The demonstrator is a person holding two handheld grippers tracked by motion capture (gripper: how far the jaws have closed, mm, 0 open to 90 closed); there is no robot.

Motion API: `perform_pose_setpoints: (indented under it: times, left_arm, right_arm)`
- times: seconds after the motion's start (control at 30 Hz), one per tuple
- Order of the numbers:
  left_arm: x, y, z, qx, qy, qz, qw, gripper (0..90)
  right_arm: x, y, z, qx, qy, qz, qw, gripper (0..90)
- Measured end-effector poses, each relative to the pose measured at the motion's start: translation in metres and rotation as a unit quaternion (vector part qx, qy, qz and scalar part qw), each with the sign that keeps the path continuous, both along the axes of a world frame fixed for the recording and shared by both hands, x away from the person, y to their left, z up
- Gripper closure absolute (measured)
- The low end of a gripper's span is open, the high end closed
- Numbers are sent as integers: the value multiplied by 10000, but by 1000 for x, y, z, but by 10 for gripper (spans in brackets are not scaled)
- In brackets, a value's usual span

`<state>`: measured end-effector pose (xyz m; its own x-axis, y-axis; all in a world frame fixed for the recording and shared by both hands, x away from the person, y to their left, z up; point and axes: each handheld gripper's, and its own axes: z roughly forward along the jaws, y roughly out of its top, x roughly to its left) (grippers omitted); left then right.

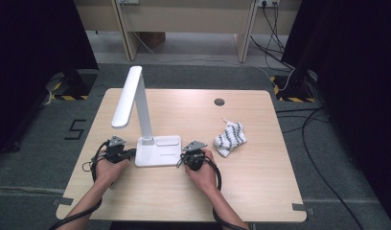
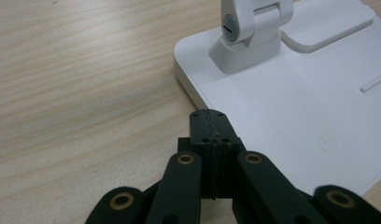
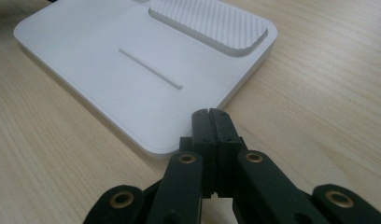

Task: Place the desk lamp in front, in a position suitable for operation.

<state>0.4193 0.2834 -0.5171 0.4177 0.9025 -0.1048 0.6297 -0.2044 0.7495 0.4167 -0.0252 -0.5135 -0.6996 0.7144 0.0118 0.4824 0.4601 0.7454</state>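
Lamp [image 1: 145, 125] stands near my edge of the table [image 1: 260, 182], its base between my tongs. Left gripper [image 1: 131, 154] is pressed together at its left edge, right gripper [image 1: 182, 158] together at its right corner; sock [image 1: 230, 138] lies beyond.

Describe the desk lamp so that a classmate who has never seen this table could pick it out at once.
On the wooden table, look near the front edge, between the two grippers. The lamp stands there: a flat white base, an upright stem, a long head. The striped cloth to its right lies soft and crumpled.
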Motion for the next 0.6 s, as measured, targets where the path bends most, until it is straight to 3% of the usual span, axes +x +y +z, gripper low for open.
perform_pose_setpoints:
  times: [0.6]
  left_arm:
    - [5, -6, 1, 95, -9, -20, 10000, 896]
  right_arm:
    - [0, -3, 0, -34, 14, -40, 10000, 900]
